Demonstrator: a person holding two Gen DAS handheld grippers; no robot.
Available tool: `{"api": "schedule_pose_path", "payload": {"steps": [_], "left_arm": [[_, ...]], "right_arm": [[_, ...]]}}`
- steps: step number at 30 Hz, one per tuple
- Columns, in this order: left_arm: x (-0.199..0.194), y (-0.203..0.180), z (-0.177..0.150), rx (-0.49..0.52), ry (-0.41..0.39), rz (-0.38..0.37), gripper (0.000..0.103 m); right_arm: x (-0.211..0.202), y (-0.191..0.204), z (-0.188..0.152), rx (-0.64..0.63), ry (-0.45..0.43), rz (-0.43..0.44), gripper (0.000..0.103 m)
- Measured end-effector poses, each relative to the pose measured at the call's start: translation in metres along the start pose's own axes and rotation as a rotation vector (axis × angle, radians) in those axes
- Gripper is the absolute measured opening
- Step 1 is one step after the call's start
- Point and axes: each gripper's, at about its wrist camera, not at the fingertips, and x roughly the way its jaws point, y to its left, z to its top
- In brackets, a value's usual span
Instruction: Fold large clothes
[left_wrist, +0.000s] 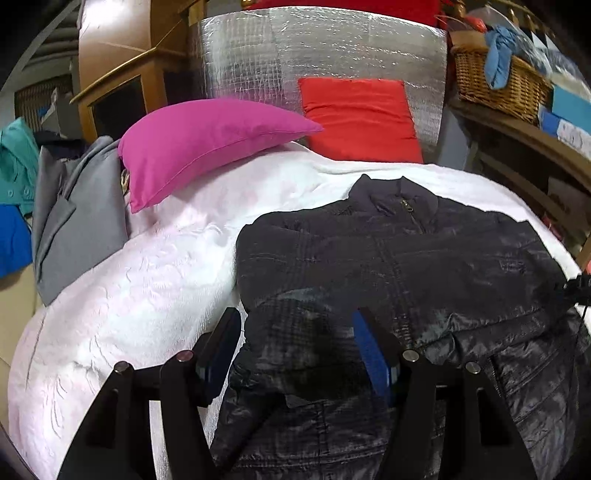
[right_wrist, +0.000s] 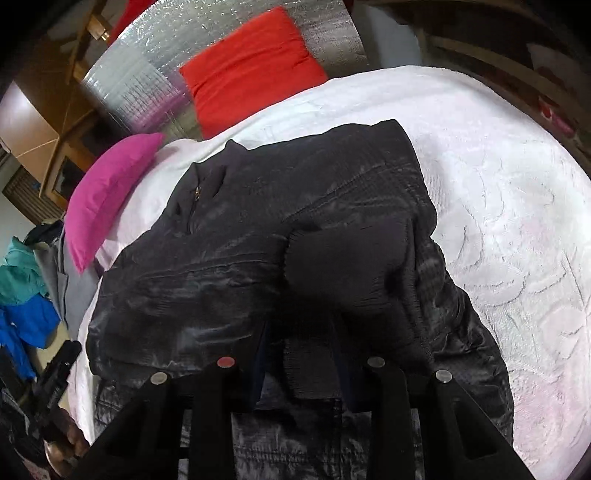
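Dark jacket lies flat on the white bedspread, collar towards the red cushion; left gripper hangs spread and empty above its near sleeve, right gripper pinches the ribbed cuff, folding it across the chest

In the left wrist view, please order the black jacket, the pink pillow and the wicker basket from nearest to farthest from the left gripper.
1. Black jacket: directly below the open left gripper.
2. Pink pillow: farther up the bed, on the left.
3. Wicker basket: beyond the bed, upper right.
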Motion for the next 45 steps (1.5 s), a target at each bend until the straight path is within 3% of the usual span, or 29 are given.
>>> {"api": "schedule_pose_path", "payload": {"steps": [3, 8, 13, 16, 18, 22, 26, 28, 29, 33, 35, 39, 41, 43, 45], "left_arm": [[-0.001, -0.003, -0.001, 0.014, 0.001, 0.007, 0.064], [0.001, -0.007, -0.002, 0.027, 0.007, 0.013, 0.064], [0.009, -0.012, -0.005, 0.047, 0.039, 0.023, 0.064], [0.025, -0.015, -0.011, 0.071, 0.120, 0.019, 0.065], [0.038, -0.016, -0.015, 0.069, 0.177, 0.015, 0.066], [0.027, -0.008, -0.007, 0.024, 0.134, -0.019, 0.066], [-0.002, 0.007, 0.006, -0.040, 0.002, -0.037, 0.069], [-0.005, 0.016, 0.010, -0.058, -0.022, -0.008, 0.076], [-0.002, 0.022, 0.011, -0.072, -0.018, 0.014, 0.077], [0.025, 0.039, 0.008, -0.141, 0.087, 0.029, 0.077], [0.040, 0.045, 0.004, -0.177, 0.146, 0.019, 0.077], [0.049, 0.041, -0.001, -0.184, 0.172, -0.008, 0.077], [0.048, 0.033, -0.002, -0.160, 0.175, -0.002, 0.077], [0.045, 0.027, -0.002, -0.135, 0.175, 0.004, 0.077], [0.046, 0.025, -0.001, -0.115, 0.172, 0.010, 0.077]], "right_arm": [[-0.008, 0.007, -0.001, -0.023, -0.036, 0.008, 0.034], [-0.028, 0.035, -0.008, -0.120, -0.104, 0.096, 0.034], [-0.006, 0.053, -0.017, -0.151, -0.019, 0.120, 0.034], [0.017, 0.055, -0.023, -0.141, 0.063, 0.075, 0.034], [0.017, 0.055, -0.023, -0.137, 0.063, 0.076, 0.034], [-0.003, 0.047, -0.014, -0.118, 0.018, 0.117, 0.035], [-0.044, 0.014, 0.008, -0.019, -0.137, 0.123, 0.041], [-0.061, -0.013, 0.018, 0.069, -0.205, 0.095, 0.072], [-0.065, -0.025, 0.021, 0.110, -0.222, 0.088, 0.074], [-0.057, -0.068, 0.034, 0.242, -0.218, 0.043, 0.074], [-0.039, -0.082, 0.037, 0.282, -0.164, 0.038, 0.074], [-0.003, -0.089, 0.040, 0.299, -0.073, 0.072, 0.073], [0.008, -0.085, 0.038, 0.269, -0.046, 0.081, 0.064], [0.012, -0.074, 0.035, 0.212, -0.051, 0.054, 0.044], [0.004, -0.057, 0.035, 0.146, -0.093, 0.030, 0.037]]}}
